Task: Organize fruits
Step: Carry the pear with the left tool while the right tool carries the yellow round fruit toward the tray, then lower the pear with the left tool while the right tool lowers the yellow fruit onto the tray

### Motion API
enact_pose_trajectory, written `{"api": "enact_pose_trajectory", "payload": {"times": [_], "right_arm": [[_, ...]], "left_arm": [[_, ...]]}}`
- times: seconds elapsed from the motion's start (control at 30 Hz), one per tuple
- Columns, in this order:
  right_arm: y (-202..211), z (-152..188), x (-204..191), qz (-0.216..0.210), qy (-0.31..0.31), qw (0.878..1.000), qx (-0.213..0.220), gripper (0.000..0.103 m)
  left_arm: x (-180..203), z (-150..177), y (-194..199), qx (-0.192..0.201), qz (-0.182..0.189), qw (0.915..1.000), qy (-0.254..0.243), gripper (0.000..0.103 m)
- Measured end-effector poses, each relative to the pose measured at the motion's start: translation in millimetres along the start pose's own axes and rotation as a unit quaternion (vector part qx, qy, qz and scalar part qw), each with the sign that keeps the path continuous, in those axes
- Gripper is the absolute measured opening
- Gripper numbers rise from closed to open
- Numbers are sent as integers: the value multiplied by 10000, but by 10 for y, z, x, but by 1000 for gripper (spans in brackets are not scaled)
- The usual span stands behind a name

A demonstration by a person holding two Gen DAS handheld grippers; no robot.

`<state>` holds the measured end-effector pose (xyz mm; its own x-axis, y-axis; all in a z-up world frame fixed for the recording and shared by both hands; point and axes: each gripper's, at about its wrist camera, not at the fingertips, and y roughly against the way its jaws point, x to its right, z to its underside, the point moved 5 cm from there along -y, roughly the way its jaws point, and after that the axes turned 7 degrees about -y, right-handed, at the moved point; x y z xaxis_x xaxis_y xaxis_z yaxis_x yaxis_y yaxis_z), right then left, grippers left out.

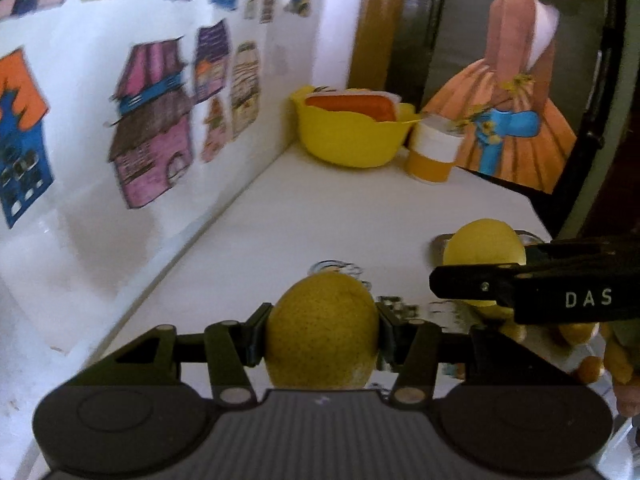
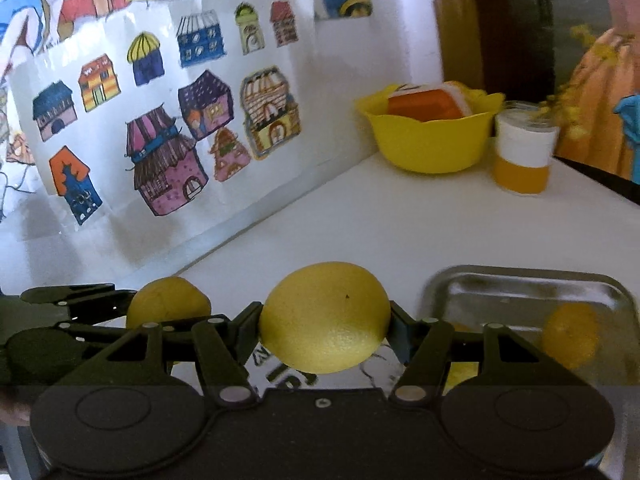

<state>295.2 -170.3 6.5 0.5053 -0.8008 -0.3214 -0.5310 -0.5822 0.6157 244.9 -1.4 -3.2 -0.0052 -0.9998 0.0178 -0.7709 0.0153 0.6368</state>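
Observation:
In the left wrist view my left gripper (image 1: 322,330) is shut on a yellow lemon (image 1: 322,328), held above the white counter. To its right the right gripper (image 1: 486,276) clamps a second lemon (image 1: 484,248). The right wrist view shows my right gripper (image 2: 324,320) shut on that lemon (image 2: 324,316). The left gripper's lemon (image 2: 168,300) appears at the left there. A shiny metal tray (image 2: 528,284) lies to the right, with another yellow fruit (image 2: 572,334) in it. More yellowish fruit (image 1: 580,332) is partly hidden under the right gripper in the left wrist view.
A yellow bowl (image 2: 432,144) with an orange and white item stands at the back of the white counter (image 2: 400,220). A yellow and white cup (image 2: 522,156) stands beside it. A wall with drawings of houses (image 2: 168,168) runs along the left. A framed picture (image 1: 520,100) leans at the back right.

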Motion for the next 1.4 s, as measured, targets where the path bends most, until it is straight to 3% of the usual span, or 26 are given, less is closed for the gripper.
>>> {"api": "enact_pose_trajectory", "payload": {"times": [0.67, 1.4], "right_arm": [[1257, 512, 750, 642, -535, 9957, 407, 65], [1527, 986, 1070, 805, -893, 9921, 370, 65]], "left_arm": [[1281, 31, 223, 125, 975, 9939, -492, 57], [1739, 282, 366, -43, 1281, 9894, -677, 57]]}}
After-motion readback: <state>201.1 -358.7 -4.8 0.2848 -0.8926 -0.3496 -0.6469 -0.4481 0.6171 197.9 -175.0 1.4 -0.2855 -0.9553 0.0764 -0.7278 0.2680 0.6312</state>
